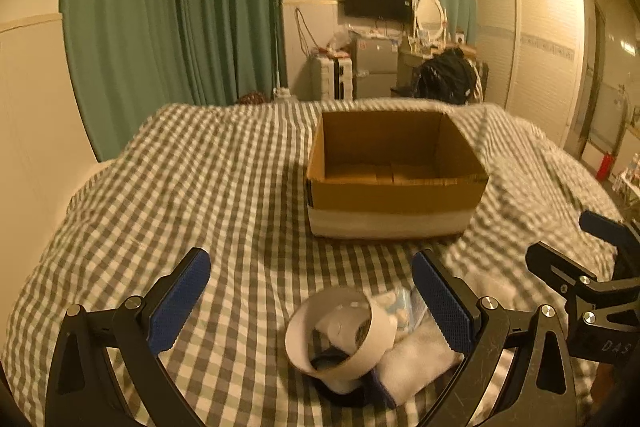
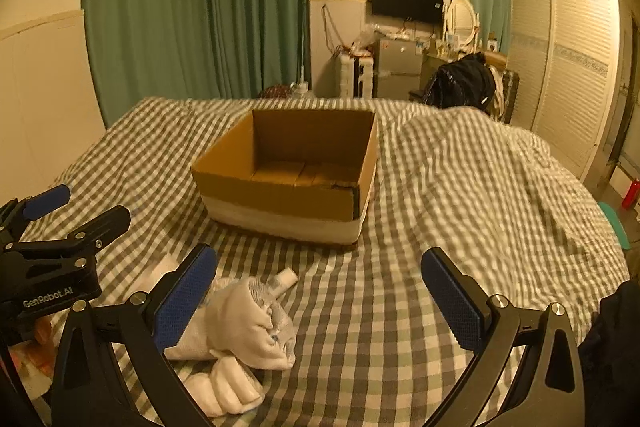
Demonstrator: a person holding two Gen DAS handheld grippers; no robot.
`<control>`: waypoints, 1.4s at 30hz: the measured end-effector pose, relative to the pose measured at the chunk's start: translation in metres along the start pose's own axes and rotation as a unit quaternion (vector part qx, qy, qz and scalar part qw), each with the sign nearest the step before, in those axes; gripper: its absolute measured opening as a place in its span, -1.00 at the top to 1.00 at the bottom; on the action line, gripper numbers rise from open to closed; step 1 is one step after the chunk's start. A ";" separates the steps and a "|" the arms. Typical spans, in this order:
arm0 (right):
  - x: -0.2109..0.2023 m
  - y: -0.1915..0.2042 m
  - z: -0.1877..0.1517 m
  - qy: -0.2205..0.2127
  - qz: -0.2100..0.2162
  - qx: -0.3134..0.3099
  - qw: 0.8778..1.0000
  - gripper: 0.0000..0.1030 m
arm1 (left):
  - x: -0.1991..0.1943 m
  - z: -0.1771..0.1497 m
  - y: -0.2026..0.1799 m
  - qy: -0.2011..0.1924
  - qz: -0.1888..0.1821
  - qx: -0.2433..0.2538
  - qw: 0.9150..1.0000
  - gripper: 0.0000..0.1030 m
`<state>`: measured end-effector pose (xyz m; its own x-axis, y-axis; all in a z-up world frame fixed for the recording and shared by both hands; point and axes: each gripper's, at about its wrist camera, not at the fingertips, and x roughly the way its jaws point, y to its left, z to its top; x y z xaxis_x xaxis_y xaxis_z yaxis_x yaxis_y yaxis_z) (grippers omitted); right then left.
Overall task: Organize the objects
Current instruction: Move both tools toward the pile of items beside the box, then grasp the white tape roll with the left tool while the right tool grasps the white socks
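An open cardboard box (image 1: 396,195) with a white band round its base stands on the checked bed, empty inside; it also shows in the right wrist view (image 2: 280,195). A white VR controller with a ring (image 1: 340,331) lies on white socks (image 1: 420,359) near a small packet (image 1: 404,307), between my left gripper's fingers. My left gripper (image 1: 312,299) is open above them. My right gripper (image 2: 320,299) is open and empty; rolled white socks (image 2: 248,323) and a small white tube (image 2: 286,279) lie by its left finger.
The checked bedspread (image 2: 460,207) is rumpled at the right. Green curtains (image 1: 172,7), a TV, a small fridge, a dressing table and a wardrobe (image 2: 568,59) stand beyond the bed. Each gripper shows at the edge of the other's view.
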<state>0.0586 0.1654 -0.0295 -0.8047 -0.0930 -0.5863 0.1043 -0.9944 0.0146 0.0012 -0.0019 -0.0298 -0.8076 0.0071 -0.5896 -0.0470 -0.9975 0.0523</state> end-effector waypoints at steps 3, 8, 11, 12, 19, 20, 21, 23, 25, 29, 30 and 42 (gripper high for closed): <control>0.009 0.003 -0.006 0.024 0.013 -0.009 1.000 -0.99 | 0.013 -0.012 -0.003 0.024 0.004 0.017 1.000 -1.00; 0.036 0.015 -0.020 0.066 0.030 -0.028 0.997 -0.99 | 0.035 -0.036 -0.005 0.063 0.005 0.038 0.997 -1.00; 0.048 0.016 -0.027 0.084 0.036 -0.030 0.995 -0.90 | 0.042 -0.040 -0.005 0.080 -0.008 0.036 0.996 -1.00; 0.052 0.016 -0.029 0.091 0.041 -0.029 0.995 -0.87 | 0.045 -0.041 -0.005 0.085 -0.013 0.033 0.996 -1.00; 0.064 0.015 -0.036 0.117 0.085 -0.018 0.989 -0.28 | 0.069 -0.046 -0.008 0.121 -0.064 0.022 0.990 -1.00; 0.064 0.016 -0.037 0.116 0.090 -0.018 0.989 -0.09 | 0.074 -0.046 -0.007 0.128 -0.076 0.012 0.989 -1.00; 0.063 0.016 -0.036 0.116 0.095 -0.018 0.988 0.03 | 0.076 -0.046 -0.005 0.130 -0.085 0.004 0.988 -1.00; 0.061 0.016 -0.037 0.113 0.099 -0.020 0.988 0.10 | 0.080 -0.045 -0.002 0.130 -0.103 -0.012 0.986 -1.00; 0.059 0.015 -0.036 0.111 0.104 -0.020 0.988 0.15 | 0.081 -0.042 0.001 0.130 -0.118 -0.022 0.984 -0.91; 0.054 0.015 -0.034 0.104 0.108 -0.017 0.989 0.21 | 0.077 -0.039 -0.002 0.125 -0.120 -0.016 0.985 -0.73; 0.052 0.015 -0.033 0.102 0.106 -0.019 0.989 0.21 | 0.075 -0.038 -0.003 0.124 -0.120 -0.013 0.985 -0.73; 0.019 0.001 -0.021 0.058 0.069 -0.024 0.996 0.24 | 0.034 -0.016 -0.009 0.086 -0.105 0.003 0.991 -0.73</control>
<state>0.0560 0.1640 -0.0573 -0.7085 -0.2194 -0.6708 0.2398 -0.9687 0.0636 -0.0163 0.0064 -0.0632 -0.6675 0.2015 -0.7168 -0.2073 -0.9749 -0.0811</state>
